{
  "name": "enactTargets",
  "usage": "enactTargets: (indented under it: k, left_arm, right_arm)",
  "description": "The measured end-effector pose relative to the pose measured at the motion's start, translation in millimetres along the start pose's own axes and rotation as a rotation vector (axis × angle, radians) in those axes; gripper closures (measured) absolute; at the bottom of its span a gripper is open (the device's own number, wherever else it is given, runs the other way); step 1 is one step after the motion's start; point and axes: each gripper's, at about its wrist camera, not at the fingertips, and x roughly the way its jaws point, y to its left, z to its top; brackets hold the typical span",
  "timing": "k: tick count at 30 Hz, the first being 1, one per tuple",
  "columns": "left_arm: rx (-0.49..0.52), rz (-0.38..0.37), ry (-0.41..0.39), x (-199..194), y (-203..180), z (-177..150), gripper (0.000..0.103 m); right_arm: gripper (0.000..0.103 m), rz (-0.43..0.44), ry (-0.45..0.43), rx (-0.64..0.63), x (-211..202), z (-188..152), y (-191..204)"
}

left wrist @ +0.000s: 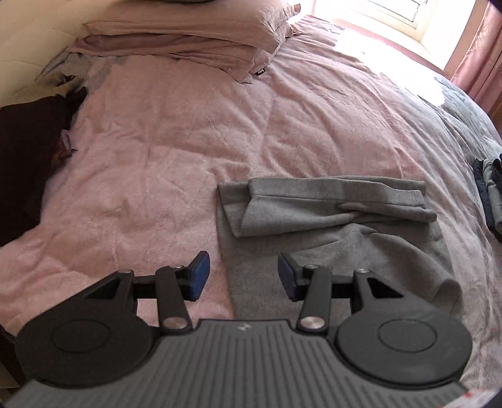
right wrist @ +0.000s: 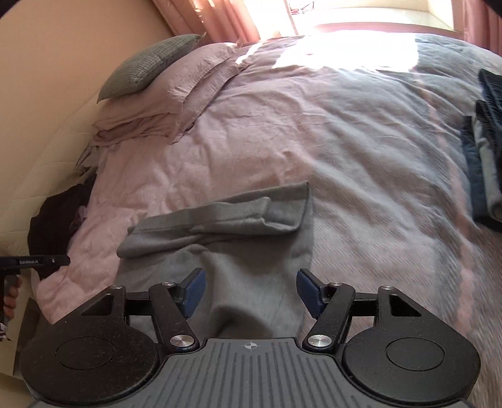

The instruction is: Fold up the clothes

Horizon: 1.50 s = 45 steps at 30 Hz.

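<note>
grey garment (left wrist: 329, 219) half-folded on bed (left wrist: 157, 157), sleeve laid across | my left gripper (left wrist: 243, 276) and right gripper (right wrist: 251, 292) spread wide, empty, over garment's near hem, lined up to lift it

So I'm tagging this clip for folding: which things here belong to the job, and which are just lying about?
Part of the job:
grey garment, partly folded
left gripper, jaws open
right gripper, jaws open
folded clothes pile

Lying about:
pink pillows
checked cushion
dark heap of cloth
curtains

Sunlit bed (left wrist: 163, 150), pink curtains (right wrist: 226, 18)
</note>
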Motion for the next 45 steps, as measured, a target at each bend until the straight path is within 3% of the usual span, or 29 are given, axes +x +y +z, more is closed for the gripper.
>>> enactTargets:
  k: [7,11,13,14,15,16,17,19,21,25,28,31,33,34,35,36,37,39,42,45]
  left_arm:
    - [0.034,-0.098,0.020,100,-6,38,0.055]
    - [0.028,-0.096,0.065,152,-2,51,0.051]
    - [0.019,-0.114,0.111,171,0,53,0.057]
    - [0.019,-0.139,0.125,176,0,53,0.071]
    - [0.029,-0.154,0.131,180,-1,52,0.085]
    - [0.053,-0.141,0.126,180,-2,52,0.095]
    - [0.075,-0.127,0.119,177,-3,55,0.102]
    - [0.054,-0.164,0.074,163,3,72,0.102]
    - [0.064,-0.187,-0.023,143,5,102,0.102]
    - [0.144,-0.143,-0.243,115,-8,196,0.102]
    - [0.169,-0.146,-0.327,111,-20,269,0.102]
    - [0.225,-0.126,-0.370,122,-47,313,0.100]
    - [0.253,-0.057,-0.383,139,-64,328,0.092]
    - [0.251,-0.003,-0.367,149,-70,332,0.084]
    - [0.236,0.050,-0.338,159,-72,333,0.062]
    - [0.220,0.071,-0.318,167,-69,328,0.056]
    - [0.206,0.067,-0.307,172,-63,319,0.056]
    - [0.185,0.054,-0.262,179,-48,294,0.056]
    - [0.175,0.045,-0.148,187,-20,230,0.057]
    - [0.181,0.018,-0.012,176,2,141,0.057]
  right_arm:
    - [0.041,-0.006,0.029,-0.001,98,50,-12]
    - [0.041,0.005,0.073,0.023,147,60,-20]
    - [0.041,0.036,0.098,0.027,163,59,-24]
    - [0.051,0.038,0.106,0.002,167,60,-22]
    - [0.068,0.007,0.113,-0.041,170,62,-19]
    - [0.100,-0.019,0.136,-0.079,172,68,-18]
    - [0.101,-0.007,0.131,-0.085,169,77,-17]
    - [0.102,0.025,0.040,-0.104,151,104,-12]
    - [0.102,0.043,-0.051,-0.131,133,140,-3]
    - [0.102,0.007,-0.250,-0.199,108,227,26]
    - [0.103,-0.042,-0.344,-0.222,108,282,38]
    - [0.102,-0.137,-0.381,-0.189,126,324,39]
    - [0.101,-0.223,-0.340,-0.137,144,339,26]
    - [0.090,-0.274,-0.311,-0.079,152,342,15]
    - [0.063,-0.307,-0.309,-0.026,155,336,4]
    - [0.050,-0.307,-0.315,0.011,153,326,-5]
    - [0.044,-0.283,-0.312,0.039,151,312,-15]
    - [0.044,-0.254,-0.245,0.034,143,273,-27]
    - [0.044,-0.253,-0.124,-0.069,131,190,-20]
    - [0.044,-0.240,0.022,-0.143,112,90,-1]
